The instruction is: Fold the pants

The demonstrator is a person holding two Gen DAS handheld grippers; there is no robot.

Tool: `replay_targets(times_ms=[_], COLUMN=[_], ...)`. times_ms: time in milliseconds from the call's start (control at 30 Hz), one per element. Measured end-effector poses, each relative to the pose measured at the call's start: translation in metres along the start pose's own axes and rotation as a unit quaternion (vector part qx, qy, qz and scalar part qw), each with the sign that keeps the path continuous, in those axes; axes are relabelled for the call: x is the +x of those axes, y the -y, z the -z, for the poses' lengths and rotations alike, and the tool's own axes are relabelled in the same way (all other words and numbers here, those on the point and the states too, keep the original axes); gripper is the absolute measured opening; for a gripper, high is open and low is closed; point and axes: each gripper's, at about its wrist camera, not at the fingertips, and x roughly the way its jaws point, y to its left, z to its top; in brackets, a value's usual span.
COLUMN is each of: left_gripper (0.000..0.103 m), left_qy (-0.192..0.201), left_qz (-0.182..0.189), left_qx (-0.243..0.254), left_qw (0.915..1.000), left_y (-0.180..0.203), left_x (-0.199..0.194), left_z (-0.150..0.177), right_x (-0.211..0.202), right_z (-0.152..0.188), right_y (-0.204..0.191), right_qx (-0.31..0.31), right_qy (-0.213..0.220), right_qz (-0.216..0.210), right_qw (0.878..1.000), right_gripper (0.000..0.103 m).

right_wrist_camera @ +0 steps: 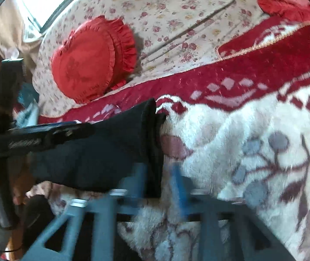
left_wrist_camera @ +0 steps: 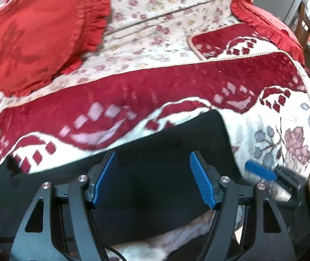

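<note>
The black pants (left_wrist_camera: 155,152) lie folded in a band across the near edge of a red-and-white blanket (left_wrist_camera: 176,82). My left gripper (left_wrist_camera: 153,177) is open and hovers over the pants, with blue pads (left_wrist_camera: 106,178) wide apart. In the right wrist view the pants (right_wrist_camera: 102,148) stretch from the left to an end edge at centre. My right gripper (right_wrist_camera: 158,180) is blurred; its blue fingers (right_wrist_camera: 177,182) straddle that end edge with a gap between them. The right gripper's blue pad also shows in the left wrist view (left_wrist_camera: 261,170), at the pants' right end.
A round red frilled cushion (left_wrist_camera: 35,34) lies on the floral sheet (left_wrist_camera: 155,10) at the back left, also in the right wrist view (right_wrist_camera: 92,58). A second red cushion (left_wrist_camera: 270,21) sits at the back right. The left gripper's body (right_wrist_camera: 35,137) crosses the right wrist view at left.
</note>
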Motion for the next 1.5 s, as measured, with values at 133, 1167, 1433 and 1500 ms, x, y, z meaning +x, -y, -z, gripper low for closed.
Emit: replay_targets(times_ms=[133, 1167, 1433, 1500], left_gripper=[0.069, 0.028, 0.028, 0.028], left_qy=[-0.012, 0.062, 0.062, 0.044], left_qz=[0.008, 0.037, -0.012, -0.022], left_qx=[0.026, 0.046, -0.07, -0.107], left_qw=[0.9995, 0.9963, 0.9955, 0.993], left_y=[0.018, -0.019, -0.145, -0.171], left_x=[0.019, -0.067, -0.088, -0.076], left_z=[-0.015, -0.012, 0.041, 0.056], right_x=[0.007, -0.013, 0.043, 0.084], right_z=[0.01, -0.026, -0.029, -0.02], right_y=[0.002, -0.108, -0.218, -0.241], right_qx=[0.015, -0.06, -0.149, -0.161], right_qy=[-0.008, 0.053, -0.022, -0.062], right_qz=[-0.036, -0.174, -0.216, -0.216], right_qw=[0.999, 0.981, 0.965, 0.961], right_gripper=[0.044, 0.012, 0.012, 0.012])
